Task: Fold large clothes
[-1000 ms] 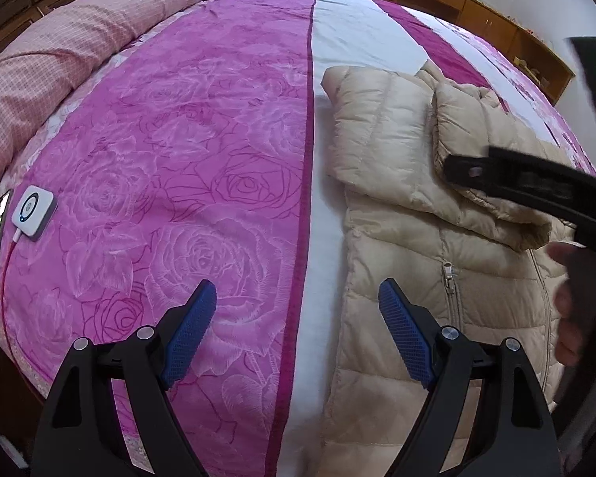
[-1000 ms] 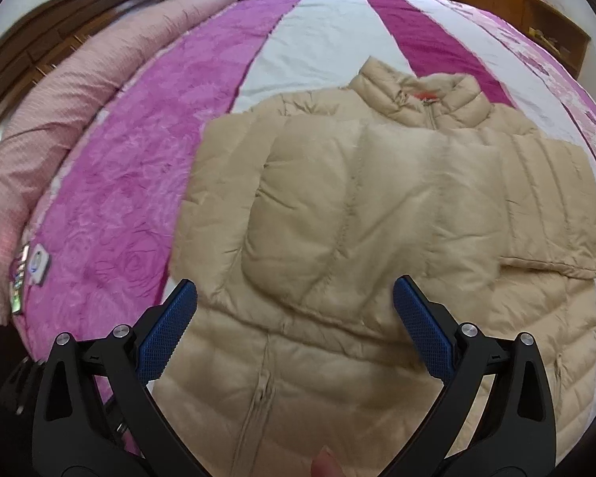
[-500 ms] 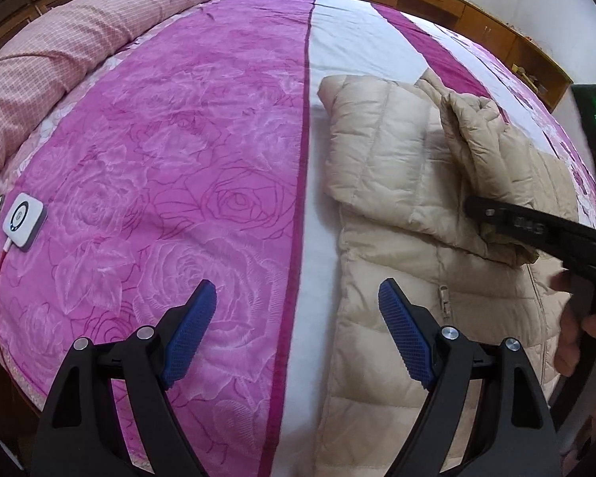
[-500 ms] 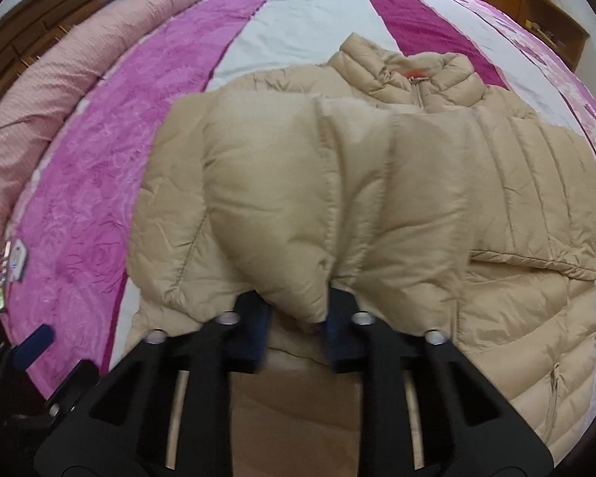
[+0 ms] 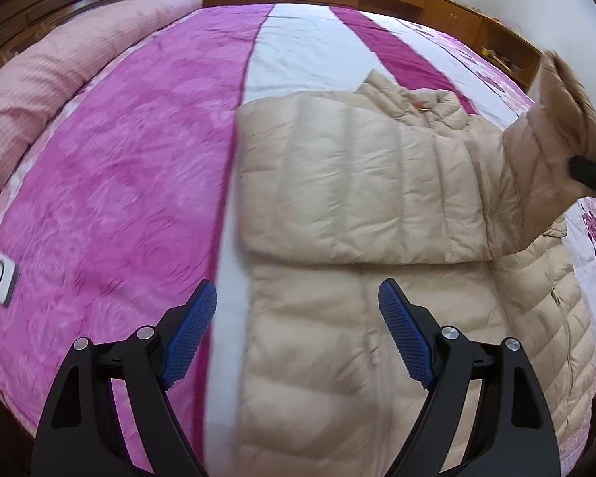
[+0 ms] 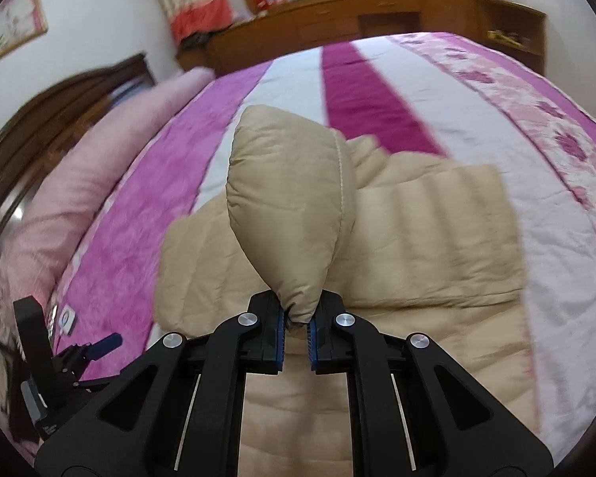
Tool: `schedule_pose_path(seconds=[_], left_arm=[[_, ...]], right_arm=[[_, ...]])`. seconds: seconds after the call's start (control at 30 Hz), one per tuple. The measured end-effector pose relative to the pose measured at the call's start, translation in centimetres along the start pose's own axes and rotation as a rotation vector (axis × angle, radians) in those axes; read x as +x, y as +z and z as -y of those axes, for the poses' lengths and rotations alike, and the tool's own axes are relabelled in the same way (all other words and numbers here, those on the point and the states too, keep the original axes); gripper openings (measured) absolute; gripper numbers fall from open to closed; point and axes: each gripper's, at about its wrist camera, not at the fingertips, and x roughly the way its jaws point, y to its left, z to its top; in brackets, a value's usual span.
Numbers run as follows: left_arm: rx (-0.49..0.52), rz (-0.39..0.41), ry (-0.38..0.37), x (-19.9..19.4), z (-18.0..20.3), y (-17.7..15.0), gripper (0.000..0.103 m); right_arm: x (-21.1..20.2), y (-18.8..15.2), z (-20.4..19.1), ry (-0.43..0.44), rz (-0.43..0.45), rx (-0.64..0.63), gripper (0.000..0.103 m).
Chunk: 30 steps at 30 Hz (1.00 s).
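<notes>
Tools tilt downward over the bed: we see our right tool clamped on a lifted sleeve, jaws just closed on it. Our left tool hangs spread wide, gripping nothing, above one jacket lying on the bed. One charger lies well apart.

- One beige padded jacket on one bed.
- Two hand-held grippers: the left hand-held gripper and the right hand-held gripper.
- One rolled pink quilt.
- One small white device.
- One framed picture.
</notes>
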Motion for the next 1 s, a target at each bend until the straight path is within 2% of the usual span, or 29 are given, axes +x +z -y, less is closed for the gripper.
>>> schedule_pose_path(seconds=[0.1, 0.23, 0.37, 0.5, 0.67, 0.77, 1.0], left_arm=[[0.024, 0.013, -0.009, 0.8, 1.6, 0.9, 0.081], [0.054, 0.025, 0.002, 2.2, 3.4, 2.2, 0.081], [0.082, 0.017, 0.017, 3.9, 4.8, 3.1, 0.081], [0.093, 0.012, 0.029, 4.7, 5.4, 3.5, 0.081], [0.088, 0.010, 0.037, 5.3, 5.6, 3.8, 0.081], [0.096, 0.009, 0.040, 5.8, 5.8, 3.9, 0.081], [0.095, 0.001, 0.050, 6.5, 6.0, 4.3, 0.081]], right_arm=[[0.1, 0.0, 3.5, -0.032, -0.006, 0.057, 0.009], [2.3, -0.7, 8.1, -0.070, -0.062, 0.140, 0.009], [3.7, -1.7, 10.8, -0.113, -0.098, 0.171, 0.021], [4.0, -2.4, 11.9, -0.135, -0.096, 0.153, 0.030], [3.1, -2.4, 12.8, -0.169, -0.064, 0.153, 0.035], [3.2, -1.8, 13.3, -0.200, -0.058, 0.133, 0.036], [6.1, -1.4, 14.5, -0.233, -0.113, 0.119, 0.038]])
